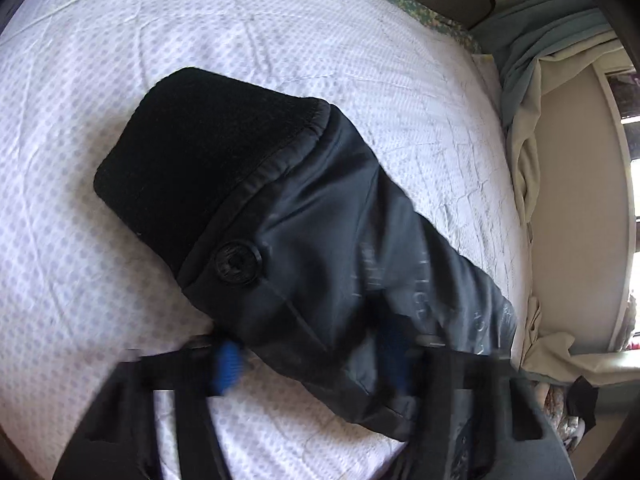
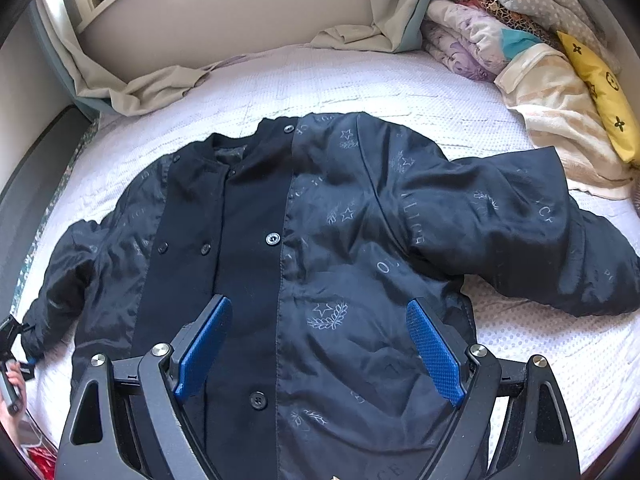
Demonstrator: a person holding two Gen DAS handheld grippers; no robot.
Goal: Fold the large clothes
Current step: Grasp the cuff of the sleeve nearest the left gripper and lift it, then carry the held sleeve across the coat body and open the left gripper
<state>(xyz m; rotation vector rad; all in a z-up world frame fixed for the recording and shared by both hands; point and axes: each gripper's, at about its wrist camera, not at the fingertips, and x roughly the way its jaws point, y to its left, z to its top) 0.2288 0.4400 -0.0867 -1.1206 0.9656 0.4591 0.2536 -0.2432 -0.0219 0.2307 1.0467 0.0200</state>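
A dark navy jacket (image 2: pixel 320 248) with printed stars and letters lies front up on the white bed (image 2: pixel 520 340), both sleeves spread out. My right gripper (image 2: pixel 320 344) is open and empty, hovering over the jacket's lower front. In the left wrist view, the jacket's sleeve (image 1: pixel 320 232) with its black knit cuff (image 1: pixel 200 152) and a button runs forward from my left gripper (image 1: pixel 312 360). The sleeve lies between the blue pads (image 1: pixel 228 364) and covers the right one. The frame is blurred, so I cannot tell whether the jaws press on it.
Folded quilts (image 2: pixel 500 28) and a yellow pillow (image 2: pixel 600 92) are piled at the bed's far right corner. A beige and teal curtain (image 2: pixel 160 76) hangs along the wall behind the bed. The other gripper and a hand (image 2: pixel 12 376) show at the left sleeve end.
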